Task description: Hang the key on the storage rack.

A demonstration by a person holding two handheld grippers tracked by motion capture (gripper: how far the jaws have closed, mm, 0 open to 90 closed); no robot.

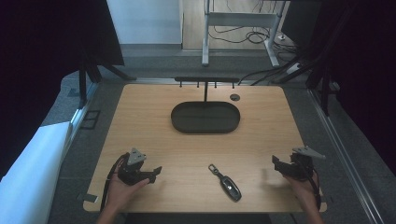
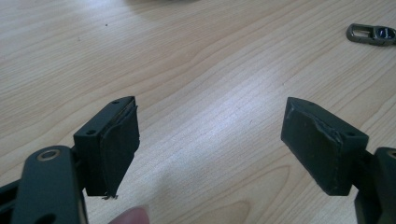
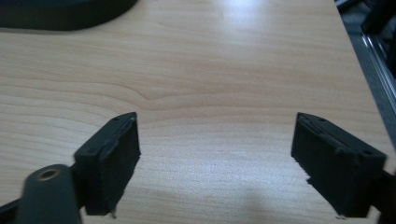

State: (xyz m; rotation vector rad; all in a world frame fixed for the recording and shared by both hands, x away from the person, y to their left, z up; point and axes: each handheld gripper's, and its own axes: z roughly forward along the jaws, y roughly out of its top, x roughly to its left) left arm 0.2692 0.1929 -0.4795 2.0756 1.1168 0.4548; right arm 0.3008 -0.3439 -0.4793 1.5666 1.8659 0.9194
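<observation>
On the wooden table [image 1: 154, 121] a black oval tray [image 1: 205, 117] is set toward the far edge; both jaws of the left gripper [image 1: 152, 172] and right gripper [image 1: 276, 163] are held wide apart, empty; between them, near the front edge, a car key fob [image 1: 227, 183] is laid.

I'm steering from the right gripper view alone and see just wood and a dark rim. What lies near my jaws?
Observer: A car key lies on the table between the two grippers, near the front edge.
Operator: Is the left gripper holding anything?
Observer: No, the left gripper is open over bare wood.
Operator: And that dark rim?
Observer: It's an oval black tray at the far middle, with a hook rack standing behind it.
</observation>
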